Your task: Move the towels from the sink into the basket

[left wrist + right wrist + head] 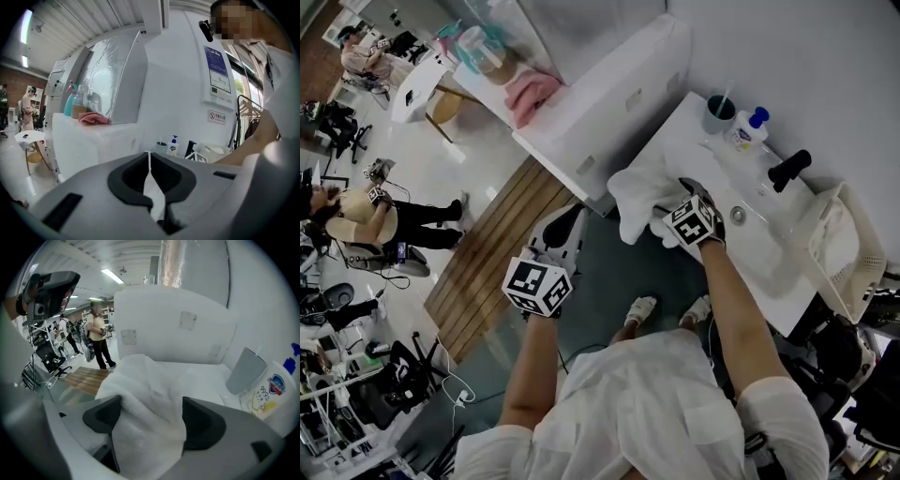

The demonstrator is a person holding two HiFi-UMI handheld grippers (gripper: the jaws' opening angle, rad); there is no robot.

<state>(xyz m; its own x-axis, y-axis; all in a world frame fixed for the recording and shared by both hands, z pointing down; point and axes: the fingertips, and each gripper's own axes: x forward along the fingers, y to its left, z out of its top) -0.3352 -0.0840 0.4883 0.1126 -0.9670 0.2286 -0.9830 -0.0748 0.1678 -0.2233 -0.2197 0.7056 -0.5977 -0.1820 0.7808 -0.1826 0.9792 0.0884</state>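
Note:
A white towel (639, 199) lies bunched on the left end of the white counter, beside the sink (757, 246), and droops over the front edge. My right gripper (670, 208) reaches into it from the right. In the right gripper view its jaws stand wide apart, so this gripper (150, 417) is open, with a fold of the towel (143, 390) lying loosely between the pads. My left gripper (561, 234) hangs over the floor to the left, away from the counter. In its own view the left gripper (150, 161) is shut on nothing. The white basket (855, 246) stands at the counter's right end.
A black faucet (789, 169), a soap bottle (748, 129) and a grey cup (719, 112) line the wall behind the sink. A white appliance (609, 84) with a pink cloth (530, 94) on top stands left of the counter. People sit and stand in the room at the left.

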